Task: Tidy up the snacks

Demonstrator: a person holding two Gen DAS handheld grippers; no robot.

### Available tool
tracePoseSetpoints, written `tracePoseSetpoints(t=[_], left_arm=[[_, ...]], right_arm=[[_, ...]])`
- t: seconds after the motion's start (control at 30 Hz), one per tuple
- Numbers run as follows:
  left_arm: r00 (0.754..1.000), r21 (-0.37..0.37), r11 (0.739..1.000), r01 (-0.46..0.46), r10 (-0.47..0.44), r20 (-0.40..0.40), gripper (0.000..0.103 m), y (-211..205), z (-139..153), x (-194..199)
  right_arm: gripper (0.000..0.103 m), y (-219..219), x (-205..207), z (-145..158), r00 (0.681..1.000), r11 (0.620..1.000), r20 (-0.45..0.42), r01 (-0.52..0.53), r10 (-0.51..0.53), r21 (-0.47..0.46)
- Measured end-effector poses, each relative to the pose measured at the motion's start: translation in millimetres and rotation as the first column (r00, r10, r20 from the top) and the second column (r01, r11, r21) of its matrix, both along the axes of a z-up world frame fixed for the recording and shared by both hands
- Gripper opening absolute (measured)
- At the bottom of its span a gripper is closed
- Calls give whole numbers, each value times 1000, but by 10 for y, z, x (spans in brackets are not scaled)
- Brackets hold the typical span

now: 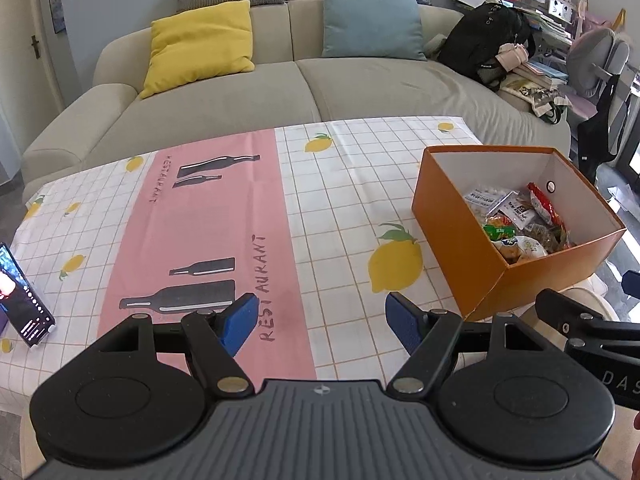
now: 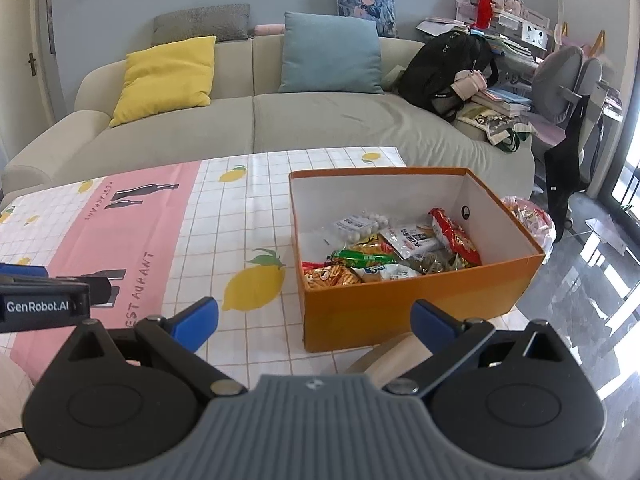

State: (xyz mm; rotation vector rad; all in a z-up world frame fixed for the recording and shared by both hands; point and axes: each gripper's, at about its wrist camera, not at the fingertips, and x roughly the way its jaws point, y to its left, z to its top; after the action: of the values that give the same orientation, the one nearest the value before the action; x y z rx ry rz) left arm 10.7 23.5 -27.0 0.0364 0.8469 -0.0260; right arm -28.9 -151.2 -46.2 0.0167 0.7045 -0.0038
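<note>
Left wrist view shows the left gripper (image 1: 318,326) at the bottom centre of the frame, its blue pads spread wide with nothing between them, poised above the tablecloth (image 1: 332,184). Beyond its fingers lies the pink strip of the cloth printed with bottles, and a printed lemon sits just right of centre. At the right of the frame stands the orange box (image 1: 452,224), open-topped, with the snack packets (image 1: 516,224) piled in its near right half. A phone (image 1: 26,300) leans upright at the left edge, its screen lit. At the lower right edge part of the right gripper reaches in. Right wrist view shows the right gripper (image 2: 314,322) likewise released, its pads wide apart and empty, low in the frame just before the near wall of the box. Behind the table runs a beige sofa (image 2: 320,120) with a yellow cushion (image 2: 166,78) at upper left, a blue cushion (image 2: 330,54) at upper centre and a black backpack (image 2: 444,72) at upper right.
</note>
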Motion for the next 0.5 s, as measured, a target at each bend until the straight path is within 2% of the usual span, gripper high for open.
tracePoseSetpoints(t=[0.5], left_arm=[[1000, -10, 1000, -10, 10, 15, 85, 41, 58, -17]], right_arm=[[100, 58, -17, 29, 1000, 1000, 13, -14, 14, -4]])
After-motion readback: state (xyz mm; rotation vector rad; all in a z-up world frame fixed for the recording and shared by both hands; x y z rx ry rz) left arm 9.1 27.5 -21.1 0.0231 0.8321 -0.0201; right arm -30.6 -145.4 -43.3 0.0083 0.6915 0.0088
